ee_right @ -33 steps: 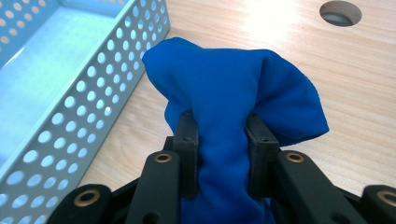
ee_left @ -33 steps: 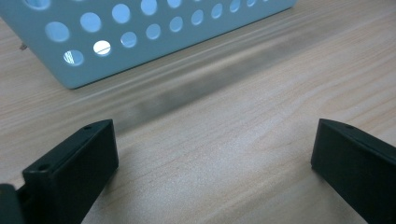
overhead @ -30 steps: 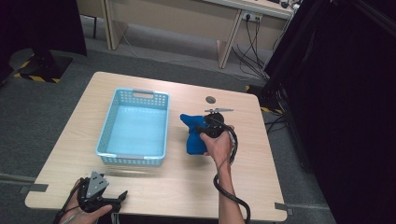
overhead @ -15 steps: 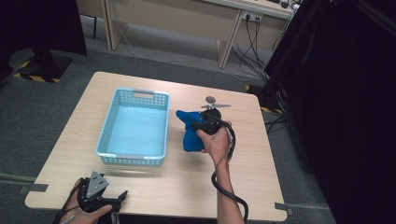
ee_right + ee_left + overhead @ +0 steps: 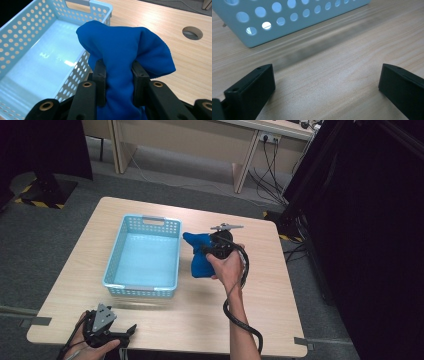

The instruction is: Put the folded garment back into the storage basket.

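Blue cloth [image 5: 122,47] sits pinched between my right gripper [image 5: 119,75] jaws, lifted just beside the light-blue perforated basket [image 5: 116,255]. My left gripper [image 5: 324,82] rests near the table [image 5: 280,295] edge, jaws spread wide on nothing

Blue cloth [image 5: 200,257] higher, nearer basket [image 5: 145,255]

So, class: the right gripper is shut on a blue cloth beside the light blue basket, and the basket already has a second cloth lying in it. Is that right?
Not quite. The right gripper is shut on the blue cloth beside the light blue basket, but the basket holds nothing, as the high view and right gripper view show.
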A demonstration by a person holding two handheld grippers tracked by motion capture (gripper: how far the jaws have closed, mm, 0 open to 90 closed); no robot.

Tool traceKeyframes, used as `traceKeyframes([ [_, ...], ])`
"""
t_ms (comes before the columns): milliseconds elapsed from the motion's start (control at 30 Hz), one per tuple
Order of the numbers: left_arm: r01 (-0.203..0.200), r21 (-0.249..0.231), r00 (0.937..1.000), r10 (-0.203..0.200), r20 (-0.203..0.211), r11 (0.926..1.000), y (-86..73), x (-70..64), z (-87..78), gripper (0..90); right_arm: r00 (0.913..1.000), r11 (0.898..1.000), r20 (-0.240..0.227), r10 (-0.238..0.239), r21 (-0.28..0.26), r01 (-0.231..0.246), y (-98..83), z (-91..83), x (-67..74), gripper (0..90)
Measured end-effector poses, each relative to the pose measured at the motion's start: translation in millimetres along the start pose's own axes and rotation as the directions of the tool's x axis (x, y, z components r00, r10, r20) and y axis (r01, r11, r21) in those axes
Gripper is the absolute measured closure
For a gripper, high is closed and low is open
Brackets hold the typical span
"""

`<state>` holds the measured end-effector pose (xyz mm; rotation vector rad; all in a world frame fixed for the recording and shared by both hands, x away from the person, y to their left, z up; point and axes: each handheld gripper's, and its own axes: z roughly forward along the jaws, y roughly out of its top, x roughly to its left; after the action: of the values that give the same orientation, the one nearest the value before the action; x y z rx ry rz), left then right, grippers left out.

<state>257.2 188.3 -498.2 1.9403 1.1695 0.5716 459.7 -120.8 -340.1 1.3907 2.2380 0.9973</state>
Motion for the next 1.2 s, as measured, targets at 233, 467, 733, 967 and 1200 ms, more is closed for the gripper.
traceKeyframes([
  [233,0.0,-0.001,1.0,0.0,0.0,1.0,-0.1,0.0,0.0,0.0,0.9999,1.0,-0.008,-0.008,-0.007,0.008,6.7,-1.8,6.3,71.1],
  [467,0.0,-0.001,1.0,0.0,0.0,1.0,-0.1,0.0,0.0,0.0,0.9998,1.0,-0.016,-0.012,-0.015,0.012,13.2,-1.9,12.1,71.1],
  [733,-0.001,0.001,1.0,0.001,0.001,1.0,-0.1,0.1,-0.2,0.0,0.9994,0.999,-0.025,-0.025,-0.024,0.024,20.8,-1.4,20.1,71.1],
  [967,-0.001,0.001,1.0,0.001,0.001,1.0,-0.1,0.0,-0.3,0.0,0.9992,0.999,-0.028,-0.03,-0.025,0.03,24.5,-2.3,22.8,71.1],
  [1200,-0.002,0.001,1.0,0.002,0.002,1.0,-0.1,0.1,-0.3,0.0,0.9987,0.999,-0.034,-0.037,-0.026,0.037,29.4,-1.8,29.0,71.1],
])
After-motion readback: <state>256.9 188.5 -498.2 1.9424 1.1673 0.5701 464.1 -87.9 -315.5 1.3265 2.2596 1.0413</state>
